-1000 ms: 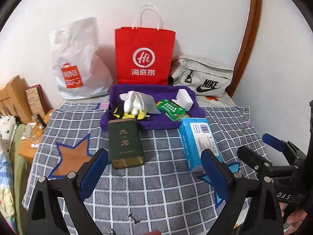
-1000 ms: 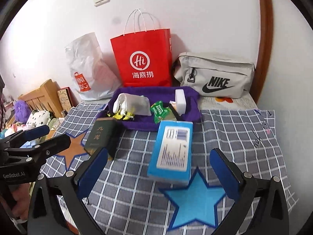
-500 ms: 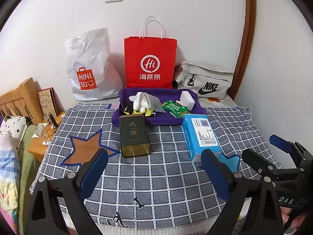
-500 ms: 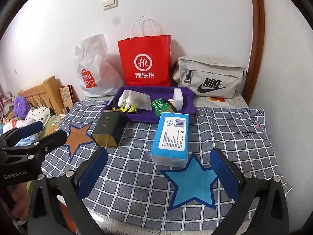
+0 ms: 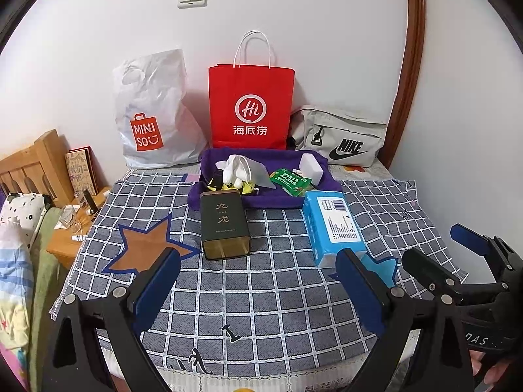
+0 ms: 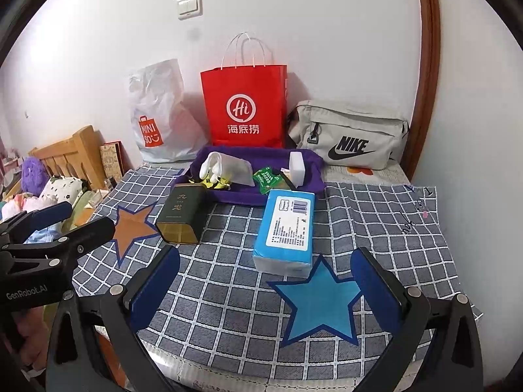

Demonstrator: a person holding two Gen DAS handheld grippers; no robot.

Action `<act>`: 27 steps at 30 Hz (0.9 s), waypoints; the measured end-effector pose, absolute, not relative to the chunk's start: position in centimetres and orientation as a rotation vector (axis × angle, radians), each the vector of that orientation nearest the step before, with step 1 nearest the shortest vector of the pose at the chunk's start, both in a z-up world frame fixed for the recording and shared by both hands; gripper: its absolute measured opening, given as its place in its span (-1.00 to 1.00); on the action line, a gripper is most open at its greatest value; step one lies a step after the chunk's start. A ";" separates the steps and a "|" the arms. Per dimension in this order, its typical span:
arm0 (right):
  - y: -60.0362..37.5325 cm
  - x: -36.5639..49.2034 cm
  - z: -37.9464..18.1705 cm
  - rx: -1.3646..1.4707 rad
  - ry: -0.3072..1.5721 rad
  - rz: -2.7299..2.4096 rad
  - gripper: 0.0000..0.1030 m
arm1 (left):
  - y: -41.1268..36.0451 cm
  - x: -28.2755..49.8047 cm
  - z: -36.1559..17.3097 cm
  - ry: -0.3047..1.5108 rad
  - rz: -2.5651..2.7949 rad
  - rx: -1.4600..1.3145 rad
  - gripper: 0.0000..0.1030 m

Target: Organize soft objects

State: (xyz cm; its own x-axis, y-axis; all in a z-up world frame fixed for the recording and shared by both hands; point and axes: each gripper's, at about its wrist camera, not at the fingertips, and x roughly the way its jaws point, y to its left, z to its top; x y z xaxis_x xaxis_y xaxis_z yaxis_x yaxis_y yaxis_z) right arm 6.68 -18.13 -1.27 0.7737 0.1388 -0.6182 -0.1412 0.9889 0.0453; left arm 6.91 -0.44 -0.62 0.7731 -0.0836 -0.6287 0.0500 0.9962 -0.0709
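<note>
Both grippers — left (image 5: pixel 258 281), right (image 6: pixel 266 277) — spread, empty, pulled back from cloth; tissue pack (image 6: pixel 287 225), tea tin (image 5: pixel 224 225) left outside purple tray (image 5: pixel 313 192) — stage unclear.

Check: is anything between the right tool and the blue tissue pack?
Nothing visible. The right tool is open, and only bare checked cloth and the blue star patch lie between it and the blue tissue pack. The dark green tin sits off left.

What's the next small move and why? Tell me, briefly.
Probably hold the left gripper and right gripper open above the cloth: both are empty, and the tissue pack by the blue star could be just placed there or awaiting pickup.
</note>
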 end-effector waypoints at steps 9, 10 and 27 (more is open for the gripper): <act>-18.2 6.5 -1.1 0.002 0.666 0.153 0.99 | -0.5 6.8 -0.5 0.683 -0.069 -0.054 0.87; -18.2 6.5 -1.1 0.003 0.665 0.152 0.99 | -0.5 6.8 -0.5 0.683 -0.068 -0.054 0.87; -18.3 6.4 -1.1 0.014 0.666 0.156 0.99 | -0.4 6.7 -0.4 0.683 -0.069 -0.054 0.87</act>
